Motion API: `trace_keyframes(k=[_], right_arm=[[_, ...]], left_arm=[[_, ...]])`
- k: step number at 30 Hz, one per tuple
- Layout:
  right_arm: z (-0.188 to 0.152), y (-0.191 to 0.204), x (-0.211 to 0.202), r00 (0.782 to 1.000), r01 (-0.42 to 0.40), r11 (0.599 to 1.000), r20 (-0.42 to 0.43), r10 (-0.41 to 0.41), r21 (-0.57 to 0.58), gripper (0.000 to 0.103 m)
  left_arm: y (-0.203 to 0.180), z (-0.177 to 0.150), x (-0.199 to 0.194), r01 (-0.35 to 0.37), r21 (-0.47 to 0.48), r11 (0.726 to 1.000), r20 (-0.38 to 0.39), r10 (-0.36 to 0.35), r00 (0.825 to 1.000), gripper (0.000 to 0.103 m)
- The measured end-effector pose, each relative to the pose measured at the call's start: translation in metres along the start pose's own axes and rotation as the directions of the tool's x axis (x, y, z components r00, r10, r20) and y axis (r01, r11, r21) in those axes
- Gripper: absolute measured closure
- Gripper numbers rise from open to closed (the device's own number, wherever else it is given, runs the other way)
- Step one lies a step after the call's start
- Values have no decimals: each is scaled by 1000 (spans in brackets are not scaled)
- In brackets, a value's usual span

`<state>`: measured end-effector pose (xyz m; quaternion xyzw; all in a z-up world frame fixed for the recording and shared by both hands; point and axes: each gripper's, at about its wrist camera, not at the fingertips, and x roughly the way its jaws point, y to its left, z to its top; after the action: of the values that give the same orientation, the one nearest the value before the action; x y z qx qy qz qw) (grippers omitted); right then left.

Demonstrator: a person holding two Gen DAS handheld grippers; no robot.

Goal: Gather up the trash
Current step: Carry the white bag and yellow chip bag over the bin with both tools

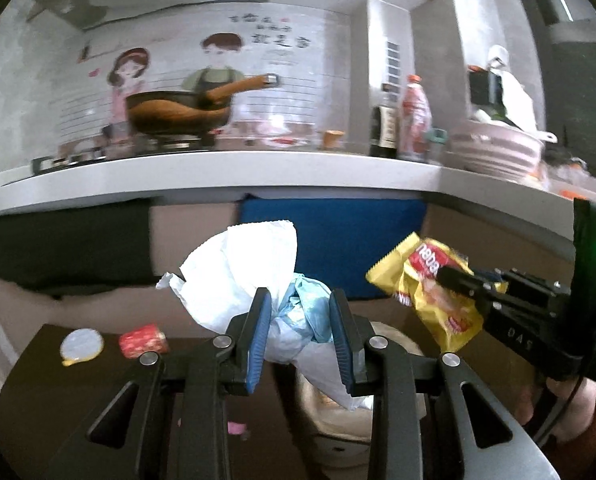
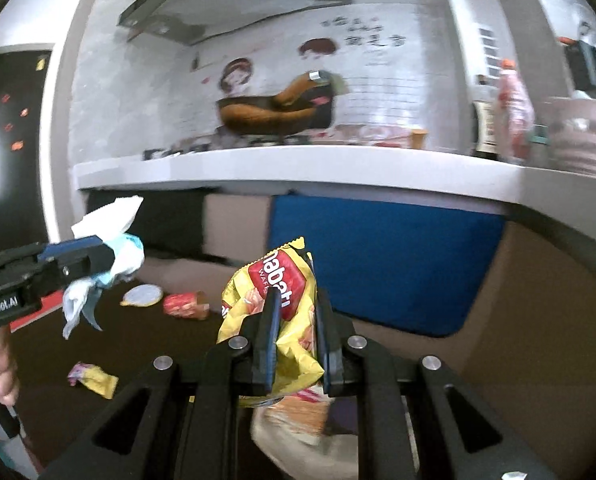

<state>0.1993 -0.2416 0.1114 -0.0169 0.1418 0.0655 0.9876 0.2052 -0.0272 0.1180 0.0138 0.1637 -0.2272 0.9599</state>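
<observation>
My left gripper [image 1: 298,300] is shut on a crumpled white and pale blue wrapper [image 1: 254,276], held in the air above a beige bin [image 1: 394,340]. My right gripper [image 2: 294,300] is shut on a yellow and red wafer bag [image 2: 274,304], also over the bin [image 2: 294,424]. Each gripper shows in the other view: the right one [image 1: 458,280] with the yellow bag [image 1: 430,292], the left one [image 2: 98,256] with the white wrapper [image 2: 110,236]. On the dark floor lie a round white lid [image 1: 81,346], a red wrapper [image 1: 144,340] and a small yellow wrapper [image 2: 94,378].
A white kitchen counter [image 1: 258,168] runs across the view, with a wok [image 1: 178,112], bottles [image 1: 414,120] and a striped bowl [image 1: 498,148] on it. Below it are a blue panel [image 1: 338,232] and a dark panel [image 1: 66,248].
</observation>
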Motion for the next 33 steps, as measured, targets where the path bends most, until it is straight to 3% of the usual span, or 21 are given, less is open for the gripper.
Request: trace_keyframes(k=[7, 17, 25, 30, 33], right_arm=[[-6, -41, -9, 996, 86, 996, 17, -86, 40, 88], [-38, -76, 15, 990, 139, 983, -33, -136, 120, 88], [-62, -103, 47, 983, 166, 971, -110, -149, 170, 87], [-72, -116, 68, 977, 173, 969, -156, -146, 179, 87], [-80, -119, 83, 973, 171, 968, -186, -137, 182, 87]], left_arm=[[-28, -11, 39, 65, -9, 998, -68, -65, 996, 72], [-21, -67, 131, 111, -126, 986, -247, -140, 959, 72], [-25, -114, 215, 135, -213, 968, -388, -211, 897, 73], [-27, -129, 244, 181, -274, 945, -398, -283, 873, 73], [-27, -137, 262, 195, -334, 922, -429, -333, 840, 73]])
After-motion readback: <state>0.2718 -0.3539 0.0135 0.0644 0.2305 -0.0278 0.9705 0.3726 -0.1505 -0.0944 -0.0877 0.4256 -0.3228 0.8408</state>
